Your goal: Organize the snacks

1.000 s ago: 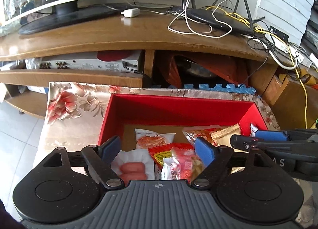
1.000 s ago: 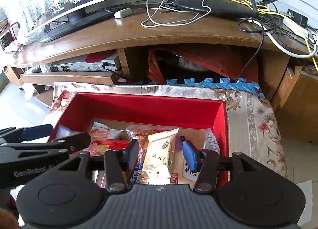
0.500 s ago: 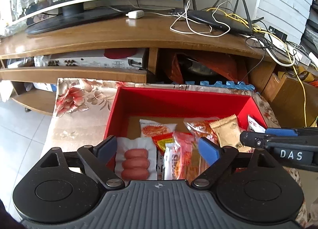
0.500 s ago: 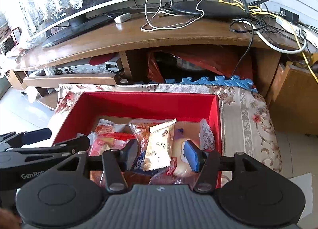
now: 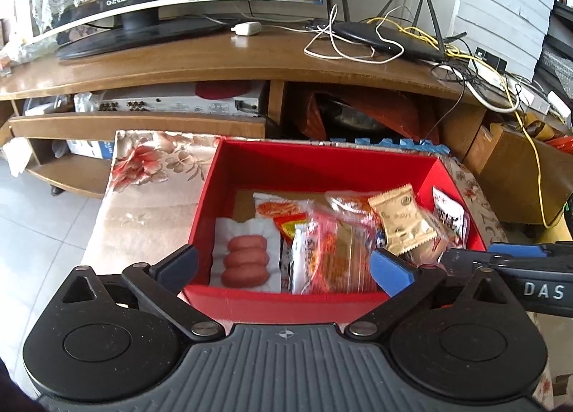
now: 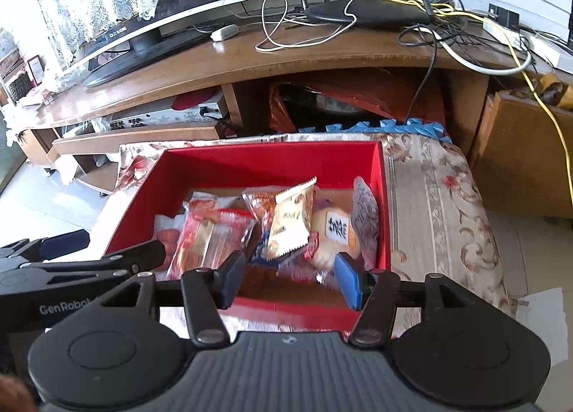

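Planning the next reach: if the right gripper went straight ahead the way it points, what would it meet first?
Probably the clear-wrapped snack lying between the right gripper pads inside the red box; depth is uncertain.

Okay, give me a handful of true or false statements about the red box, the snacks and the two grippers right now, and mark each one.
1. The snack packets lie inside the red box. True.
2. The left gripper is shut on the sausage packet. False: it is open and holds nothing.
3. The right gripper is open. True.
4. The beige packet lies on the floral cloth. False: it is in the box, atop other snacks.
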`<state>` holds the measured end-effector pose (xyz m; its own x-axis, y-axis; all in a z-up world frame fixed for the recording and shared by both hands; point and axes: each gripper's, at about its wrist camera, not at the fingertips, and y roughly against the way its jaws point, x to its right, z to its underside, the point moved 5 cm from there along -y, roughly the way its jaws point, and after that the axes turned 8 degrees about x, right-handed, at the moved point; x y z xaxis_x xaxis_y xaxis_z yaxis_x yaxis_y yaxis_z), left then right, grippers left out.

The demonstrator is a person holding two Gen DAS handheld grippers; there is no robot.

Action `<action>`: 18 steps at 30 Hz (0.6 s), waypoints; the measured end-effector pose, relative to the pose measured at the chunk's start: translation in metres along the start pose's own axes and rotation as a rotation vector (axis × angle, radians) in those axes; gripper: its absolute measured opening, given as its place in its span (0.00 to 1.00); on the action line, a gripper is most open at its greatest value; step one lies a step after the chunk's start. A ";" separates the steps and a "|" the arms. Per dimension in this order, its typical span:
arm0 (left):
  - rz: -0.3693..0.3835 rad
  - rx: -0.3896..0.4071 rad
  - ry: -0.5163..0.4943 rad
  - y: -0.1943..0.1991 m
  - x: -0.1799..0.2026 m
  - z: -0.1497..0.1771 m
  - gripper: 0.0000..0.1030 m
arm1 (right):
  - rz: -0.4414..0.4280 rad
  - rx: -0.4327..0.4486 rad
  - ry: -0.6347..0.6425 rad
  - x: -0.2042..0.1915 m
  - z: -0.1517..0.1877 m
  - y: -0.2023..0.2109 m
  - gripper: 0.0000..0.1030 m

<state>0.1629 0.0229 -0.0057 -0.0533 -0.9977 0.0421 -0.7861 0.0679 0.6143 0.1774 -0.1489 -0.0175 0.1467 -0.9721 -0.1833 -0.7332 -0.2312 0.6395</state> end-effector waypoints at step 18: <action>-0.082 0.012 -0.062 0.028 0.010 0.031 1.00 | -0.002 -0.011 -0.012 0.004 0.035 0.036 0.51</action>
<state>0.1212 0.0153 -0.0129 -0.0260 -0.9980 -0.0570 -0.7969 -0.0138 0.6040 0.1284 -0.1596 -0.0215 0.1398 -0.9711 -0.1932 -0.7258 -0.2332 0.6471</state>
